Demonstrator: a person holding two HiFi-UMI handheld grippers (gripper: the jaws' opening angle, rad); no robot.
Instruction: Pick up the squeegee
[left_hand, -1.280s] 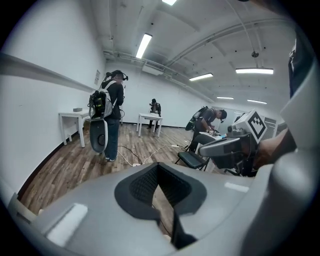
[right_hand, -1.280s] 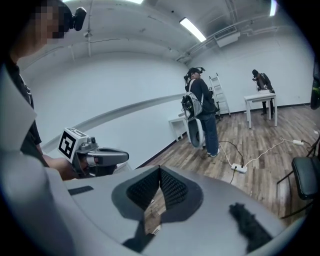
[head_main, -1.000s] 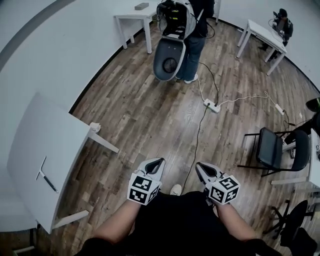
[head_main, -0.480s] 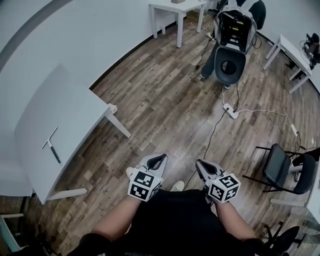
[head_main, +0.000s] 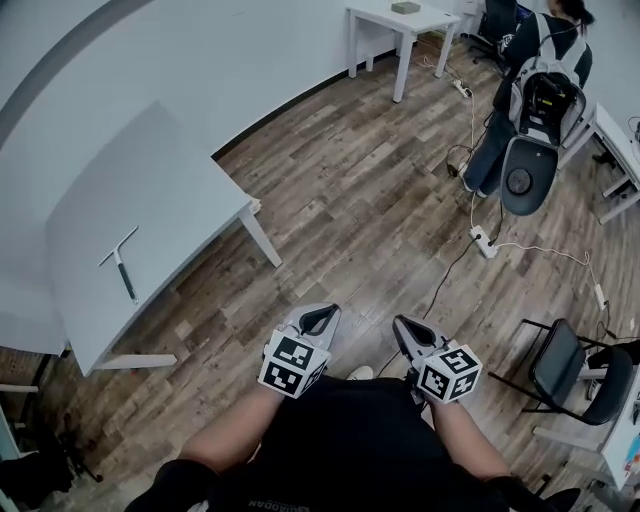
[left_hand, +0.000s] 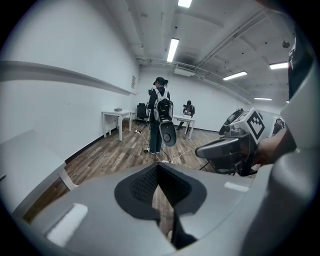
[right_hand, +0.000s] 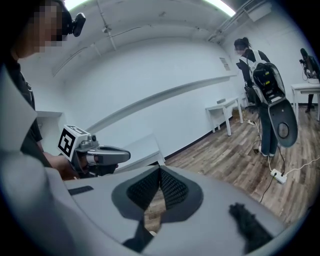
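Squeegee (head_main: 120, 262) lies flat on the white table (head_main: 160, 180), well apart from both grippers and untouched. In the head view it sits up and to the left of them, with a stretch of wooden floor (head_main: 330, 230) and the table's near corner in between. It is T-shaped. The pale blade bar is at the far end and slants across the tabletop. The handle runs from the bar's middle back toward the table's near edge and ends in a dark grip. So the long axis points roughly toward the person, tilted a little off the line of approach.

The left gripper (head_main: 318, 319) is held in front of the body, its jaws together at the tips with nothing between them. The right gripper (head_main: 409, 329) is just beside it, also closed and empty. Both point out over the floor, not at the table, and neither gripper view clearly shows the squeegee.

The left gripper is the nearer one, being on the table's side. As I judge it, the reach has to swing left and forward over the table's edge, and the jaws must open first. The dark handle end is the closest part to take, gripped across its width.
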